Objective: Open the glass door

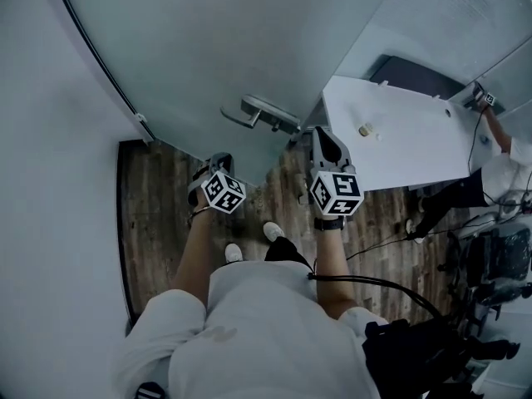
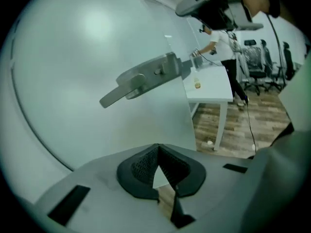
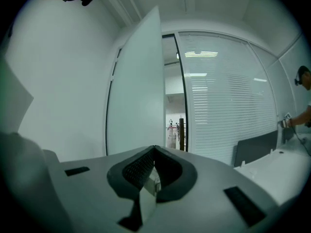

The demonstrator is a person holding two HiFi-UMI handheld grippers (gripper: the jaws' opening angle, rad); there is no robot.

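The frosted glass door [image 1: 208, 40] stands partly swung open, and its metal lever handle [image 1: 258, 113] juts out near its free edge. My left gripper [image 1: 219, 161] is shut and empty, just below and left of the handle and apart from it. In the left gripper view the handle [image 2: 141, 79] hangs above the closed left gripper [image 2: 156, 148]. My right gripper [image 1: 325, 138] is shut and empty, to the right of the door's edge. The right gripper view looks past the right gripper [image 3: 154, 150] at the door's edge [image 3: 146, 81] and the dark gap of the doorway [image 3: 174, 106].
A white table [image 1: 416, 140] stands close on the right with a small object on it. Another person [image 1: 503, 160] works at its far end. Office chairs [image 2: 257, 69] stand beyond. A glass wall with blinds [image 3: 223, 106] flanks the doorway. A cable trails over the wooden floor [image 1: 158, 214].
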